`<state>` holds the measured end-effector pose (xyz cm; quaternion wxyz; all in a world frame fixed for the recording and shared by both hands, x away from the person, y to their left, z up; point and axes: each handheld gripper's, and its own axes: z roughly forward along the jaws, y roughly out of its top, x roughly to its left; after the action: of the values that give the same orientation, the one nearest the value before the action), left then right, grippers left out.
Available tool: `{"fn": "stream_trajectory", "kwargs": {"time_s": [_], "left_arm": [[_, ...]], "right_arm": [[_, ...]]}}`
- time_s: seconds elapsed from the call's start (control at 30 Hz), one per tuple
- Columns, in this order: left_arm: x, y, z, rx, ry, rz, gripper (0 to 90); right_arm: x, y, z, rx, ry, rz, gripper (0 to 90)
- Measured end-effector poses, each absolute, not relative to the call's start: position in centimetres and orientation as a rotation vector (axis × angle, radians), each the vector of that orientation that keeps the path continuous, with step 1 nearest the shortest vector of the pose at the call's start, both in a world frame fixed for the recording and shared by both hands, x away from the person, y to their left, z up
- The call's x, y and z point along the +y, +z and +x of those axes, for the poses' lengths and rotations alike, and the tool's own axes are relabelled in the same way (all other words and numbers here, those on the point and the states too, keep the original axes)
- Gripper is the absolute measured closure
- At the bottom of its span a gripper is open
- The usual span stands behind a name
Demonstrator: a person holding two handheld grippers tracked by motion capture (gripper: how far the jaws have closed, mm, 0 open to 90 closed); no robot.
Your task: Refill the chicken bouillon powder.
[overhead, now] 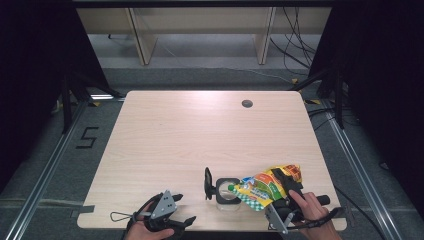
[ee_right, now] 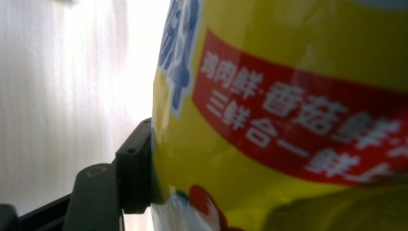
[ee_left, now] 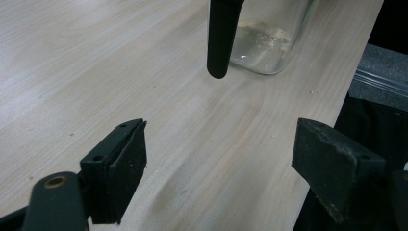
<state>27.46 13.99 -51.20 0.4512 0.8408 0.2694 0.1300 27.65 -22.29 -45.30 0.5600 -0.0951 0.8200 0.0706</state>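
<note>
The table (overhead: 200, 140) is a pale wood top, and nearly all of it lies bare: the whole far half and the left side carry nothing but a small dark grommet (overhead: 247, 103) near the far edge. Everything in hand crowds the near edge, right of centre.

The bag (overhead: 265, 187) lies tilted there, close to the near right corner, its mouth end pointing left at the jar (overhead: 227, 192) and its other end raised toward the right edge. It is a glossy yellow pouch with a red band of white characters, blue lettering and a green checked strip by its lower end. In the right gripper view its yellow side presses against the one visible black pad; the other pad is hidden behind the bag.

The right gripper (overhead: 287, 192) is clamped on the bag, jaws wide around its body, a hand behind it at the near edge.

The left gripper (ee_left: 219, 159) sits at the near edge, left of centre, well apart from the bag. Its jaws stand apart with bare wood between them.

The jar is clear glass, just left of the bag's mouth, with a little pale powder on its bottom. A black lid (overhead: 207, 183) stands hinged open on its left side.
</note>
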Motion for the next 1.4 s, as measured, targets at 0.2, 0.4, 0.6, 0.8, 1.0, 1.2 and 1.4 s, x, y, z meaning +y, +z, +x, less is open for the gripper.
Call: {"fn": "stream_trajectory", "kwargs": {"time_s": [0.2, 0.4, 0.6, 0.8, 1.0, 1.2, 1.4], "left_arm": [[14.4, -50.8, 27.4, 0.651, 0.336, 2.107, 18.9], [14.1, -51.1, 27.4, 0.660, 0.317, 2.084, 18.9], [14.0, -51.2, 27.3, 0.671, 0.308, 2.075, 18.9], [14.2, -51.0, 27.4, 0.663, 0.305, 2.090, 18.9], [14.3, -51.1, 27.5, 0.650, 0.306, 2.093, 18.8], [14.1, -51.2, 27.5, 0.665, 0.309, 2.079, 18.8], [14.2, -51.1, 27.5, 0.646, 0.318, 2.106, 18.8]], "right_arm": [[-21.8, -45.7, 27.4, 1.893, 0.137, -0.228, 34.2], [-21.2, -45.9, 27.0, 1.845, 0.107, -0.259, 34.8], [-20.8, -45.4, 27.3, 1.812, 0.003, -0.394, 34.9], [-21.0, -46.7, 26.6, 1.787, 0.046, -0.236, 34.9], [-20.3, -46.0, 26.9, 1.734, -0.028, -0.402, 34.9], [-20.4, -46.9, 26.6, 1.740, -0.012, -0.306, 34.9], [-20.1, -46.8, 26.5, 1.720, -0.028, -0.342, 34.9]]}}
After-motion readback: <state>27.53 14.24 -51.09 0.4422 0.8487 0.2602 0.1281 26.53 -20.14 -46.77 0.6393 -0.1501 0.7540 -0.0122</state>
